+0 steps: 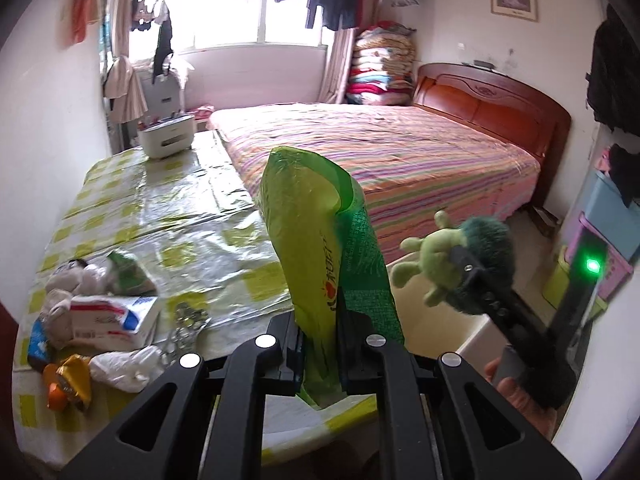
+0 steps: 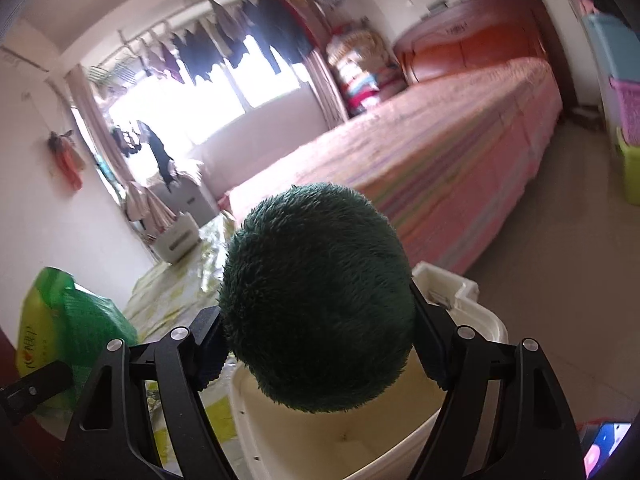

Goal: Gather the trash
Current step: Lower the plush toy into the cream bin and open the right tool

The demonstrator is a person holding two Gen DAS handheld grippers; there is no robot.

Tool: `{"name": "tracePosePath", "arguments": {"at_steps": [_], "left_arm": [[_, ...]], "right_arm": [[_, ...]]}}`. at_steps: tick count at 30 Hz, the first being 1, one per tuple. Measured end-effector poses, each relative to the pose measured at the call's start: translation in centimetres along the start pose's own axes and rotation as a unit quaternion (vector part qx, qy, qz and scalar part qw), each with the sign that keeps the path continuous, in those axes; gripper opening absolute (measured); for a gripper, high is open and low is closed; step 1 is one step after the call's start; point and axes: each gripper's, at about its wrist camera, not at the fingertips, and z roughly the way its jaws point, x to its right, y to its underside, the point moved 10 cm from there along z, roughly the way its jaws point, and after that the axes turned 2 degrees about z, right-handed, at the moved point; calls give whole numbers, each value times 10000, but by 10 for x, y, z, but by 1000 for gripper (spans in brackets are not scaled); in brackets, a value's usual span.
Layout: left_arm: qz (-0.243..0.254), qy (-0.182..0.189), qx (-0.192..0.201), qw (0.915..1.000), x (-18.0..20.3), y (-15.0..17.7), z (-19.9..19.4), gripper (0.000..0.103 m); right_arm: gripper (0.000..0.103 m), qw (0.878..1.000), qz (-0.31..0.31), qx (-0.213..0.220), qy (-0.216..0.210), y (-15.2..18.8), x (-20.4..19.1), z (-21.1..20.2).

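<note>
A: While the left claw [image 1: 318, 344] is nearly closed, what is it pinching, and why so low?

B: A green plastic bag [image 1: 320, 248], caught near its lower end between the pads, so the rest stands up in front of the camera. My guess is it counts as trash and is being carried off the worktop [image 1: 168, 208] rather than left there.

A: And the right claw [image 2: 320, 344]?

B: Its jaws stand fairly wide, pressed on either side of a dark green plush ball [image 2: 318, 296]. From the left wrist view that ball is the fuzzy back of a small green plush toy [image 1: 440, 264] with pale green limbs sticking out. A soft, bulky thing needs that wide a hold.

A: Where is it held?

B: Over a white bin [image 2: 340, 436], whose open mouth lies right under the toy. That looks like the drop point, so I judge a release is near.

A: What remains on the worktop?

B: A cluster at its near left corner: a tissue pack [image 1: 114, 320], a crumpled white bag [image 1: 124, 368], an orange and gold wrapper [image 1: 68, 380] and crumpled paper [image 1: 70, 284]. Those still look uncollected. Beyond them stands a white box [image 1: 168, 138], and the striped bed [image 1: 380, 160] lies to the right.
</note>
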Motion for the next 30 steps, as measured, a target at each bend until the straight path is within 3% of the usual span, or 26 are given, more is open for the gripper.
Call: {"name": "tracePosePath", "arguments": {"at_steps": [10, 20, 26, 30], "left_arm": [[133, 117, -133, 9998, 17, -7, 15, 12], [194, 235, -282, 9991, 29, -9, 22, 12], [225, 219, -339, 9989, 28, -7, 31, 12], [418, -35, -281, 9987, 28, -9, 40, 12]], "right_arm": [[81, 9993, 287, -167, 181, -8, 3, 12], [92, 9992, 407, -3, 61, -20, 3, 11], [92, 9961, 763, 440, 60, -35, 21, -2], [92, 9919, 968, 809, 141, -44, 35, -16]]}}
